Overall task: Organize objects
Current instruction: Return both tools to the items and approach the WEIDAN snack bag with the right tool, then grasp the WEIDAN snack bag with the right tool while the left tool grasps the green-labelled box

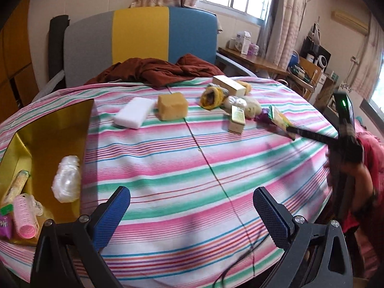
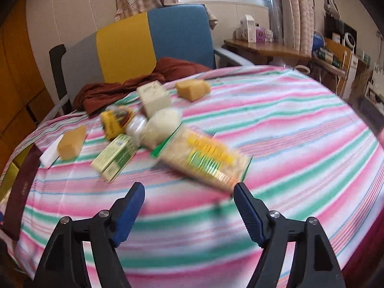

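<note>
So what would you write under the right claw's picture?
Open right claw reaching toward a clear packet of cotton swabs on the striped tablecloth.

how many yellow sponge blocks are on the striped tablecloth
2. One yellow sponge block sits beside the white foam block toward the gold box side. The other lies at the far end past the pale carton. More could be hidden behind the clutter.

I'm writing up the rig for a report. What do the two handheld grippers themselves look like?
Both the left gripper and the right gripper are matte black, angular linkages with silver pivot bolts, ending in blue fingertips with a ribbed texture. Seen from the left camera, the right unit's black body carries a lit green indicator. A thin dark cable trails below.
</note>
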### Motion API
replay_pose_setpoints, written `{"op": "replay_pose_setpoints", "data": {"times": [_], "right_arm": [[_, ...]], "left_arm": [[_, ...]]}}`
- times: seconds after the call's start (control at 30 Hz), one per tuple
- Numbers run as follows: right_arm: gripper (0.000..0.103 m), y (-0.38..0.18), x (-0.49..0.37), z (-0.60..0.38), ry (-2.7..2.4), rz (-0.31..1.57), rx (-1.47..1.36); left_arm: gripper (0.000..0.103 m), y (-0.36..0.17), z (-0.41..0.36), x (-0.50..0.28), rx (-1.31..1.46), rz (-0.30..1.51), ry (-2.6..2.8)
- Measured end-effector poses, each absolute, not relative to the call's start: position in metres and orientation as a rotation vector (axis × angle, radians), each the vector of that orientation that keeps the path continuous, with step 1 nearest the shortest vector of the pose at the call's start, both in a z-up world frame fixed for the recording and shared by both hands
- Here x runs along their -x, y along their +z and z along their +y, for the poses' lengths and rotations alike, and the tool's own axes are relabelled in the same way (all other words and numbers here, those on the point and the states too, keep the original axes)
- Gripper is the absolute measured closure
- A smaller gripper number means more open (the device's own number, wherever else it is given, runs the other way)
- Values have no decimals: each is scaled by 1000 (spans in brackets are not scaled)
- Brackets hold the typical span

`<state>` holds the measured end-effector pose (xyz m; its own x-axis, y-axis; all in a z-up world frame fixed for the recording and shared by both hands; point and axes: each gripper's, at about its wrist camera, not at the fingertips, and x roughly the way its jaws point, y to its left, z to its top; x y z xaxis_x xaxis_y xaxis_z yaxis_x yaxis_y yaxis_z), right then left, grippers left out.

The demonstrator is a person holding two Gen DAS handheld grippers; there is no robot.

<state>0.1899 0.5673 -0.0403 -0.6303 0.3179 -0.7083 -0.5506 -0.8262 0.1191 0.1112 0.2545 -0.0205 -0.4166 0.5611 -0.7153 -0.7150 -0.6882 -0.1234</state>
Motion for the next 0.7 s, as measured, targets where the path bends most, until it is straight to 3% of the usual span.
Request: {"op": "replay_pose_setpoints", "data": {"times": [0.27, 0.5, 0.7], "right_arm": [[25, -51, -150, 616, 2488, 324, 1115], [25, -66, -159, 590, 2583, 476, 1230], [25, -53, -174, 565, 2615, 327, 1154]], "left_arm": [[0, -25, 261, -113, 1008, 279, 2130], [0, -27, 264, -111, 1020, 283, 2134], [0, -32, 272, -111, 1031, 291, 2119]]}}
